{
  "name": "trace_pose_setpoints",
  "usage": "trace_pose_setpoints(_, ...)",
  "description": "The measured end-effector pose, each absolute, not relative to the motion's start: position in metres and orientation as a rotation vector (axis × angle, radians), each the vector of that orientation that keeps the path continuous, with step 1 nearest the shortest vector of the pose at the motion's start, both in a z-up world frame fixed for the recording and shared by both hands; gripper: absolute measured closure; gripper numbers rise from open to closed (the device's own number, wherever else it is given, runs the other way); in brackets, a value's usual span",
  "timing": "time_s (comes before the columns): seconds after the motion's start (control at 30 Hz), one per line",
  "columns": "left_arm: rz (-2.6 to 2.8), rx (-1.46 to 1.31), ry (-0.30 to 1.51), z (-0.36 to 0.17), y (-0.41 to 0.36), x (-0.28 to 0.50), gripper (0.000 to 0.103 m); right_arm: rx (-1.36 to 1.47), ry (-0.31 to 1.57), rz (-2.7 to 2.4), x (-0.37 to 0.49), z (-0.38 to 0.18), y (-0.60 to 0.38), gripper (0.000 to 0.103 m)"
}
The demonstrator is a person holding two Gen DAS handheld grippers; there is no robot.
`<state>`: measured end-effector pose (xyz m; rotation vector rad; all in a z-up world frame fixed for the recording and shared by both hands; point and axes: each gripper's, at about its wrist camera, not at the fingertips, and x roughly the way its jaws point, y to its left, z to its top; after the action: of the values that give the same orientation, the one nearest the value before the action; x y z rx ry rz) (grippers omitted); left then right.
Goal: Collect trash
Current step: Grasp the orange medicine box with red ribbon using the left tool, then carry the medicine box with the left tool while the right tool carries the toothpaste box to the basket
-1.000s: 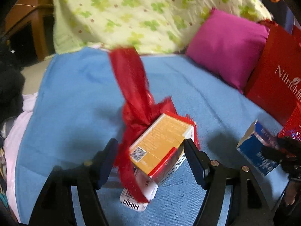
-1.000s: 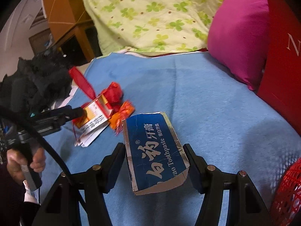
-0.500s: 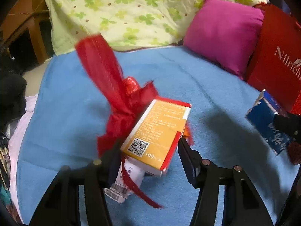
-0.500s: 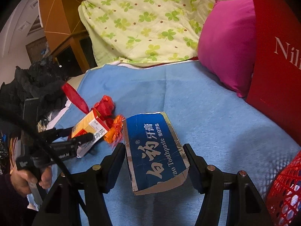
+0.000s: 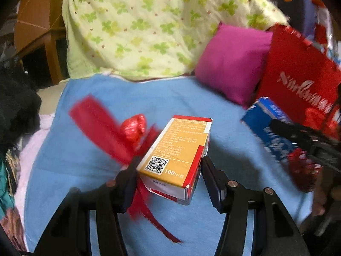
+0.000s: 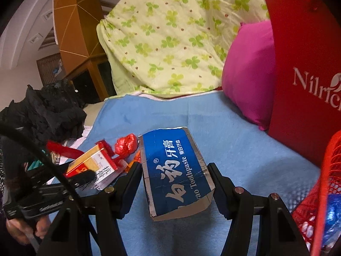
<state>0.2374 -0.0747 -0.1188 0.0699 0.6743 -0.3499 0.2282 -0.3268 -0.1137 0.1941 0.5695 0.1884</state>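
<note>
Above the blue bed cover, left gripper (image 5: 168, 177) jaws clamp the orange box (image 5: 177, 155) and red ribbon (image 5: 102, 125) — right gripper (image 6: 174, 183) grips the toothpaste box (image 6: 174, 170). Trailing ribbon could snag the basket (image 6: 328, 170) rim — likely spilling.

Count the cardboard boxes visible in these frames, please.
2. The orange box sits between the left gripper's jaws with red ribbon. The blue toothpaste box is in the right gripper's jaws. More may be hidden in the red mesh basket.

Black claw (image 5: 168, 181) frames, brass screws, black cable.
</note>
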Motion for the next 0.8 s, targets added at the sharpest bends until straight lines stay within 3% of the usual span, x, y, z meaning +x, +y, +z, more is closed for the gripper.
trace_pose_setpoints(0.4,-0.337,-0.022,0.805,-0.180,-0.058,0.190,0.045,0.153,0.515,0.195,0.199,-0.101,-0.333,0.037)
trace_pose_setpoints(0.63,-0.384,-0.044,0.815,-0.184,-0.055,0.192,0.043,0.115,0.537,0.198,0.204,-0.107,-0.325,0.037)
trace_pose_setpoints(0.8,-0.444,-0.039,0.809,-0.186,-0.063,0.184,0.033,0.117,0.535,0.201,0.206,-0.107,-0.323,0.037)
